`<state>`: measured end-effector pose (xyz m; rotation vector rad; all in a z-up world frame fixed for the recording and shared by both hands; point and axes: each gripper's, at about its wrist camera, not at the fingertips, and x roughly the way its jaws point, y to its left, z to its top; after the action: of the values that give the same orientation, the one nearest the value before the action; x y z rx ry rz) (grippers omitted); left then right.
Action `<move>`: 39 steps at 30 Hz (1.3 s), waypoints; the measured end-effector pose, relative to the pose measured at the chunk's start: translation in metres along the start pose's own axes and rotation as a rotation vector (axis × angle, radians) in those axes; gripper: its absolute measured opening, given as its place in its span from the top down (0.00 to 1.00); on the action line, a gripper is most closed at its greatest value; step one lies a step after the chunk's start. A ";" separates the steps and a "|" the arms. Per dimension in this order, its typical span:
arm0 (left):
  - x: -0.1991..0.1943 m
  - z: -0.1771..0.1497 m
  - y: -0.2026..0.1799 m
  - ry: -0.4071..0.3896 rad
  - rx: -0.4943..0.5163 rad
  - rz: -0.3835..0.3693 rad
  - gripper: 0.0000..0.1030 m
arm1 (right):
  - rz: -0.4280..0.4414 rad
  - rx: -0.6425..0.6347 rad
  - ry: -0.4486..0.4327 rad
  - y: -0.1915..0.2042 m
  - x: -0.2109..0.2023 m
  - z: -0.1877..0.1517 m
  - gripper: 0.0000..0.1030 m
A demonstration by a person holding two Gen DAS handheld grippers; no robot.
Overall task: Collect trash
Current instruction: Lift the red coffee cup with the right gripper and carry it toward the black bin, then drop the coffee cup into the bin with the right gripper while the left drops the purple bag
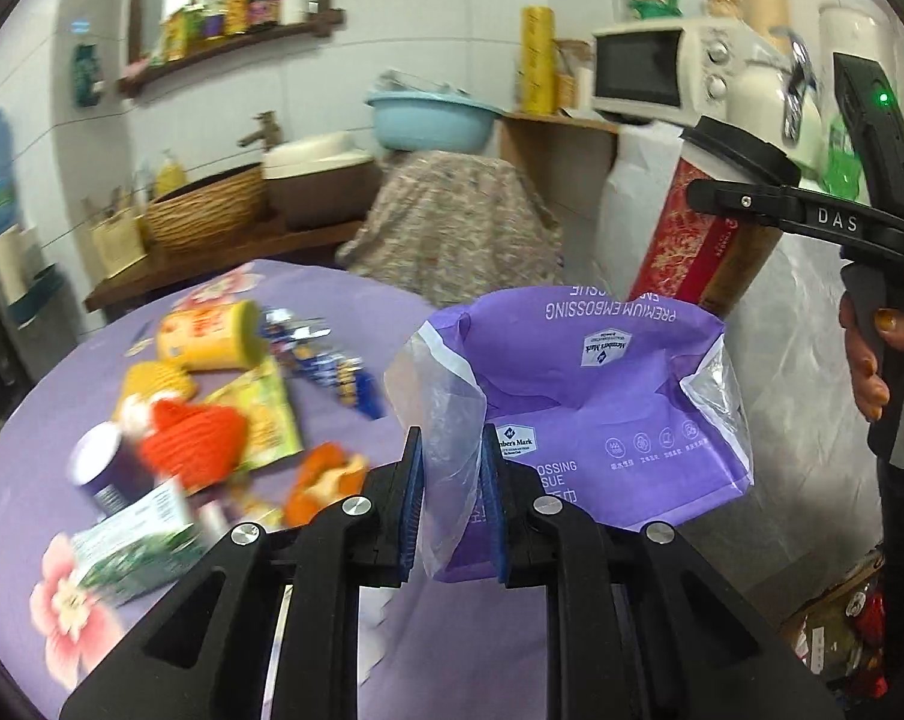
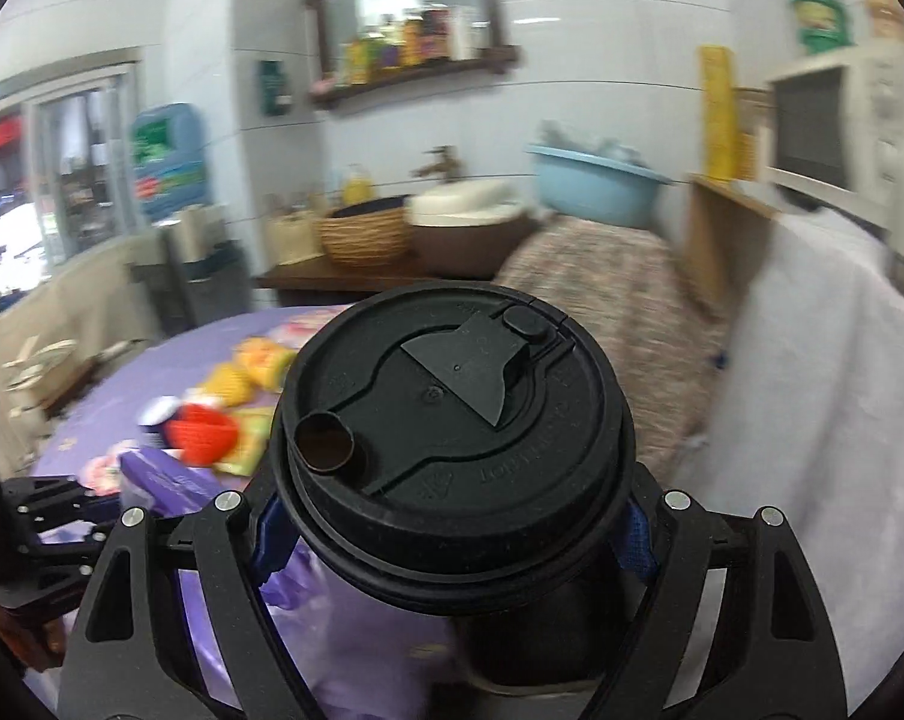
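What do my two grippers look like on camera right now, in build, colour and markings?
Both are black plastic linkage frames with silver pivot screws and blue ribbed pads. The left gripper shows them clearly; the right gripper matches. From the left view, its body carries white "DAS" lettering and a green light.

"Member's Mark" on purple bag [image 1: 601,414], "DAS" on tool [image 1: 745,180]

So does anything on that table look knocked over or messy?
Yes. A yellow cup lies on its side on the purple table, among scattered wrappers and a box. No spill is visible.
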<state>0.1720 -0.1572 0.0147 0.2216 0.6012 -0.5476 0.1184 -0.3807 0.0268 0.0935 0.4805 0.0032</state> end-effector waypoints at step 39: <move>0.174 0.029 -0.131 0.210 0.271 0.105 0.18 | -0.083 0.264 0.255 -0.125 0.119 -0.126 0.21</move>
<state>0.2335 -0.3503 -0.0701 0.5688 0.7142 -0.5064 0.1632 -0.4909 -0.1503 0.3349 0.7384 -0.1313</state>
